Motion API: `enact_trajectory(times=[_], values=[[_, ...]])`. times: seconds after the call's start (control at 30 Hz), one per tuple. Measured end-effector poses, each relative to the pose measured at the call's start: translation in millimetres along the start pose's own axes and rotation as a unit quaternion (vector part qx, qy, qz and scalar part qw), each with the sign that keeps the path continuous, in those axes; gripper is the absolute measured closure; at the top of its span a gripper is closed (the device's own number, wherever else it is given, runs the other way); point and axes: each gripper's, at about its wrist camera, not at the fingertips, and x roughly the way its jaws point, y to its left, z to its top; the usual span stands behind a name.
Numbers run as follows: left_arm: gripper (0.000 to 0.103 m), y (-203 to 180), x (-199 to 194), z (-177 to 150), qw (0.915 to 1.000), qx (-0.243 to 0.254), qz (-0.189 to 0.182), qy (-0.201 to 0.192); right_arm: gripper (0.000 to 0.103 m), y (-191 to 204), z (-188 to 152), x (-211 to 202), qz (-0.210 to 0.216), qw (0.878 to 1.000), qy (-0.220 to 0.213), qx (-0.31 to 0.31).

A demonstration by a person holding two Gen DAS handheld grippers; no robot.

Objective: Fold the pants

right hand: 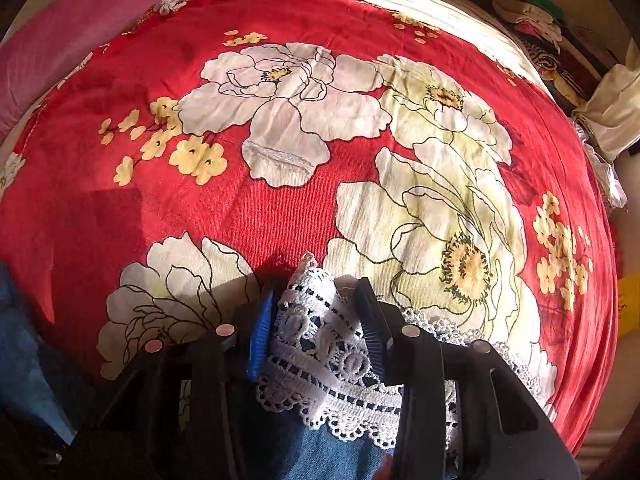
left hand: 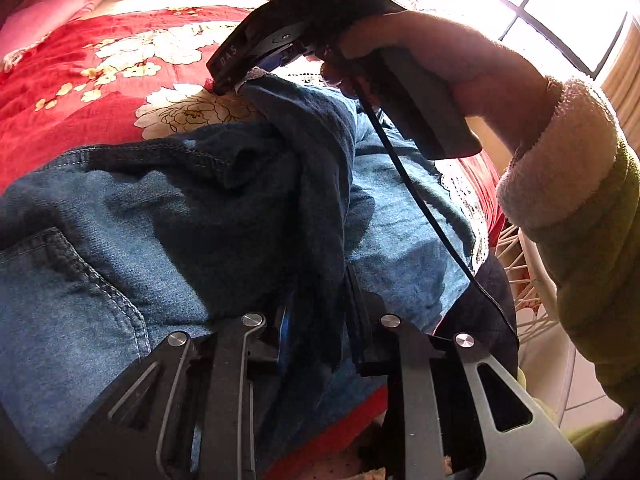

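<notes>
Blue denim pants (left hand: 120,240) with a white lace hem lie bunched on a red floral bedspread (left hand: 60,80). My left gripper (left hand: 316,328) is shut on a dark fold of the denim near the bottom of the left wrist view. My right gripper (left hand: 224,84) shows in that view beyond the pants, held by a hand, its tip pinching the lace-edged leg end against the bed. In the right wrist view my right gripper (right hand: 316,320) is shut on the white lace hem (right hand: 320,360) of the pants, just above the bedspread (right hand: 320,120).
A pink pillow (left hand: 48,8) lies at the far left of the bed and also shows in the right wrist view (right hand: 80,32). A window (left hand: 560,8) is at the right. Clothes and clutter (right hand: 540,20) sit past the bed's far right edge.
</notes>
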Motion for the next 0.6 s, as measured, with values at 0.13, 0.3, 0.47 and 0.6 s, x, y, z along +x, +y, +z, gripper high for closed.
enact_trajectory(times=[0.13, 0.3, 0.47, 0.6], values=[[0.095, 8, -2, 2, 1.0000, -0.005, -0.004, -0.001, 0.094, -20, -11, -39, 0.049, 0.996, -0.058, 0.038], [0.097, 9, -6, 5, 1.0000, 0.002, -0.004, -0.007, 0.094, -68, -57, -113, 0.101, 0.977, -0.147, 0.120], [0.097, -3, -12, -3, 0.9995, 0.026, -0.006, -0.017, 0.094, -117, -152, -166, 0.129, 0.946, -0.206, 0.214], [0.096, -13, -13, -6, 0.9984, 0.053, -0.004, -0.019, 0.091, -134, -225, -163, 0.131, 0.935, -0.195, 0.264]])
